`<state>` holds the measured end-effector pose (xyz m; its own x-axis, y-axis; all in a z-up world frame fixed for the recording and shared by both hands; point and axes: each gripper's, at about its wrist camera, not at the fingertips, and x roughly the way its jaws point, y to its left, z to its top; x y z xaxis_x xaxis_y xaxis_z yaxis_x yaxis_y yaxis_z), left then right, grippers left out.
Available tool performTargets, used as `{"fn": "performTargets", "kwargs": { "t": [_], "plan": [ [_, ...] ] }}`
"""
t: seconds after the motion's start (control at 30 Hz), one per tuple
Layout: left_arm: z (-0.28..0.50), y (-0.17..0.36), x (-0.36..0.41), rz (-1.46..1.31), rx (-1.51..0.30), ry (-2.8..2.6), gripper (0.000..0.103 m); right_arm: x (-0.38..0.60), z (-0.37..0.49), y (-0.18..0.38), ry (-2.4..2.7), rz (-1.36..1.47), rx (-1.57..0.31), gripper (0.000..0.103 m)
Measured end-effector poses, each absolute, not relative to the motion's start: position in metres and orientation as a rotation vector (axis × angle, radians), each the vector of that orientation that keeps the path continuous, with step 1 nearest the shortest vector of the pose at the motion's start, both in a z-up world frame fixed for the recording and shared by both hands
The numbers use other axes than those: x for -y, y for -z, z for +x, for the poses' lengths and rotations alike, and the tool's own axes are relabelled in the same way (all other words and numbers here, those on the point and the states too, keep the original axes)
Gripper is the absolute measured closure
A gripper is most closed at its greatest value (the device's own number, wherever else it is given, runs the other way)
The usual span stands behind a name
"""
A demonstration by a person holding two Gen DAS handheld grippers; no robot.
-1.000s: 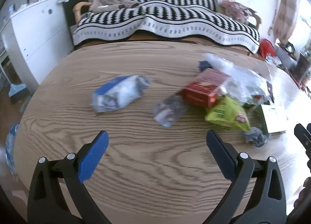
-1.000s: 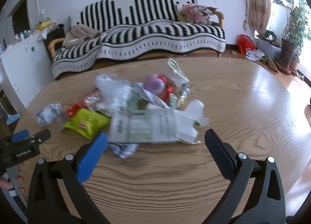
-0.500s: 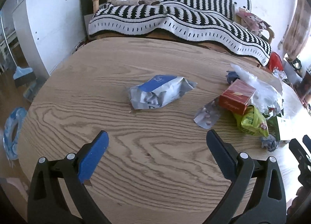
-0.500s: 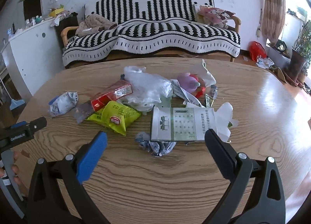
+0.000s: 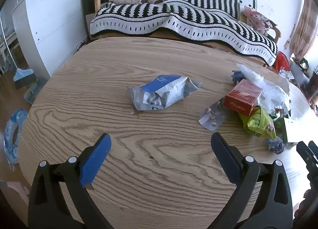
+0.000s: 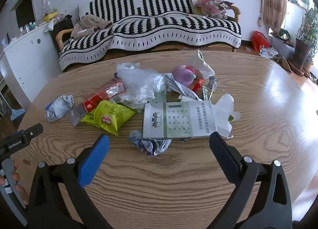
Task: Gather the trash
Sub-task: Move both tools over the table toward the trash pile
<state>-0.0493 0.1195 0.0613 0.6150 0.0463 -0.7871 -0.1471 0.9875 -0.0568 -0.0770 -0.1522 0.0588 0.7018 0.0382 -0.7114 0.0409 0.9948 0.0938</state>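
The left gripper (image 5: 160, 155) is hovering low over the wooden counter (image 5: 99, 81), its fingers (image 5: 95, 161) spread wide and gripping nothing. Straight ahead at 12 o'clock a crumpled blue and silver wrapper (image 5: 163, 94) is lying alone on the bare wood, creased and partly flattened, its blue panel facing up. Off at 2 o'clock the rest of the trash is gathering in a heap: a red carton (image 5: 242, 97) is sitting beside a blister pack of pills (image 5: 213, 116), with a lime green snack bag (image 5: 258, 123) just below it and clear plastic film (image 5: 272, 93) bunching behind. The right gripper (image 6: 159, 152) is likewise hanging over the counter with its fingers (image 6: 93, 161) parted and empty. Between them, at 12 o'clock and close in, a small wad of grey-blue crumpled foil (image 6: 151, 144) is resting against the near edge of a flat white and green printed box (image 6: 178, 119). Farther back at 12 o'clock a purple round object (image 6: 182, 73) is nestling among torn paper strips, and at 10 o'clock the blue and silver wrapper is lying apart from the pile.
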Motion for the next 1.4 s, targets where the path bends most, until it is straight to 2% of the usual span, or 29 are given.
{"fn": "performTargets", "kwargs": {
  "t": [1.4],
  "plan": [
    [-0.046, -0.052, -0.122, -0.128, -0.935, -0.126, 0.005, 0.180, -0.076, -0.056, 0.056, 0.209, -0.813, 0.006]
  ]
}}
